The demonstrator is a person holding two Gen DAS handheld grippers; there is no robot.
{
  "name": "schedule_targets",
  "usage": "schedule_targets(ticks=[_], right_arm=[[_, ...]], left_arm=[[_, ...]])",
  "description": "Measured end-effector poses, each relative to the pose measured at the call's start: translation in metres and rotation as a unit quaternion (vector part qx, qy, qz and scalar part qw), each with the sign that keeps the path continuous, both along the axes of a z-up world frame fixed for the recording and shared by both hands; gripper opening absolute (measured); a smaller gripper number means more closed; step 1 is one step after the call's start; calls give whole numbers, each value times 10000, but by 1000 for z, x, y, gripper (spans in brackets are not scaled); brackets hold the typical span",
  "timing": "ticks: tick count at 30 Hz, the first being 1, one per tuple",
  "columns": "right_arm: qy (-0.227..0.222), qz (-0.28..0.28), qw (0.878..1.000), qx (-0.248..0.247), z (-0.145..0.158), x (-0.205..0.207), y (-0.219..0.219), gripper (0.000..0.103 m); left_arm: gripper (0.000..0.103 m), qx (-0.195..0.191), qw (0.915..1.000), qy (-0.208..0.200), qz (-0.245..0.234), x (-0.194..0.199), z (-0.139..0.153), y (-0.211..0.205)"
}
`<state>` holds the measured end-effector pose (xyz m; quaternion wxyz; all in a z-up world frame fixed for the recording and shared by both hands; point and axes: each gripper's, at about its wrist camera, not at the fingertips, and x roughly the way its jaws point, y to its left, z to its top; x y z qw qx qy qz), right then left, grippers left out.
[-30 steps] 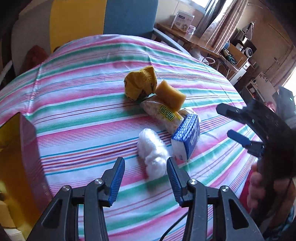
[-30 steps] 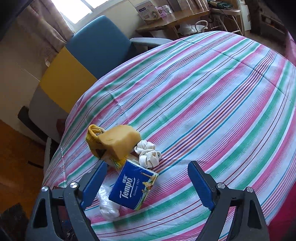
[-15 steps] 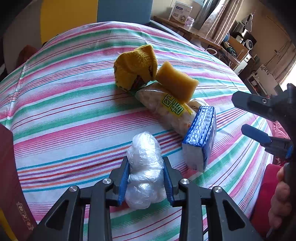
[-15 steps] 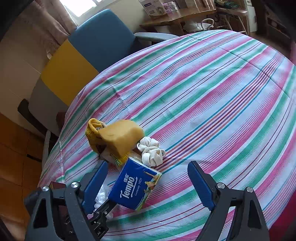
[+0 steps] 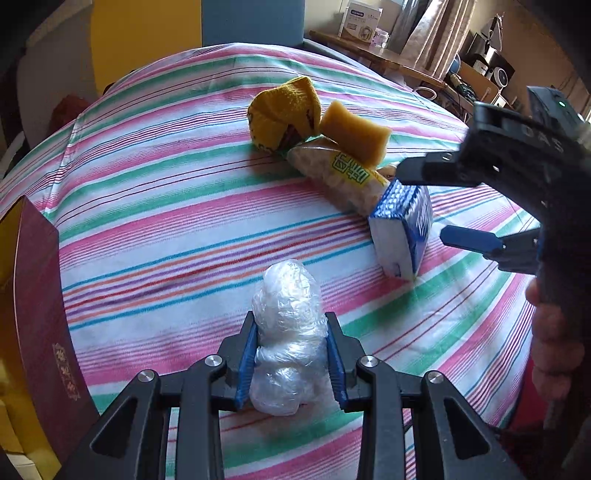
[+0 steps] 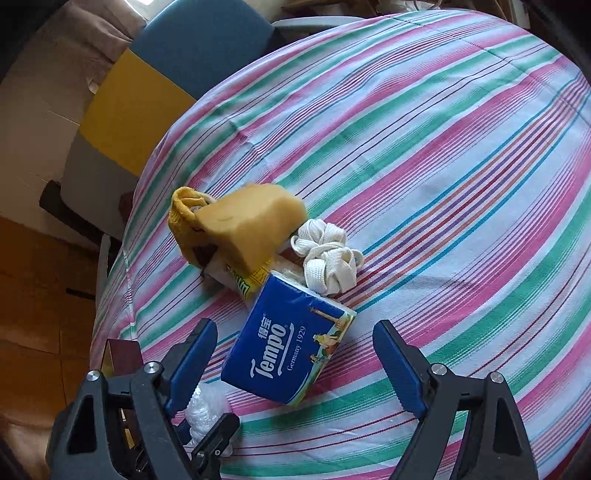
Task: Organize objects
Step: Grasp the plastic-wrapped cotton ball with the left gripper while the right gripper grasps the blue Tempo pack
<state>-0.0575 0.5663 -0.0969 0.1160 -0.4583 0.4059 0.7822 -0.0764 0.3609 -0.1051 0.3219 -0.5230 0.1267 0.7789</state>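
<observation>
My left gripper (image 5: 290,363) is shut on a crumpled clear plastic bundle (image 5: 286,325) that rests on the striped tablecloth (image 5: 166,206); the same bundle (image 6: 207,410) shows at the lower left of the right wrist view. My right gripper (image 6: 295,362) stands open, its blue pads on either side of the blue Tempo tissue pack (image 6: 288,350) without touching it. In the left wrist view the right gripper (image 5: 430,203) hovers at the tissue pack (image 5: 402,229). Behind lie a snack packet (image 5: 340,177), a tan sponge (image 5: 354,136), a yellow cloth (image 5: 284,110) and a white fabric knot (image 6: 327,260).
A dark red box (image 5: 40,306) stands at the table's left edge. A blue and yellow chair (image 6: 166,62) sits behind the table. A hand (image 5: 554,339) holds the right gripper's handle. A desk with a white box (image 5: 360,24) lies beyond.
My left gripper has closed on the plastic bundle and sunk toward the cloth. The right gripper has come down closer over the tissue pack, still wide.
</observation>
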Motion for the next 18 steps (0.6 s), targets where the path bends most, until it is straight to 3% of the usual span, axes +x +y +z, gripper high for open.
schedule_targets(ticks=[4, 8, 12, 18], right_arm=[[-78, 170, 9996, -200, -10, -8, -7, 82], [-115, 282, 9995, 86, -10, -13, -16, 81], [-250, 501, 9969, 552, -7, -18, -22, 61], [-436, 1221, 9838, 1239, -2, -26, -50, 58]], left_arm=[[33, -14, 9999, 81, -69, 9, 2, -7], [33, 24, 9999, 82, -105, 17, 4, -14], [33, 156, 9998, 52, -148, 28, 9, -26], [33, 360, 9992, 103, -160, 51, 27, -50]])
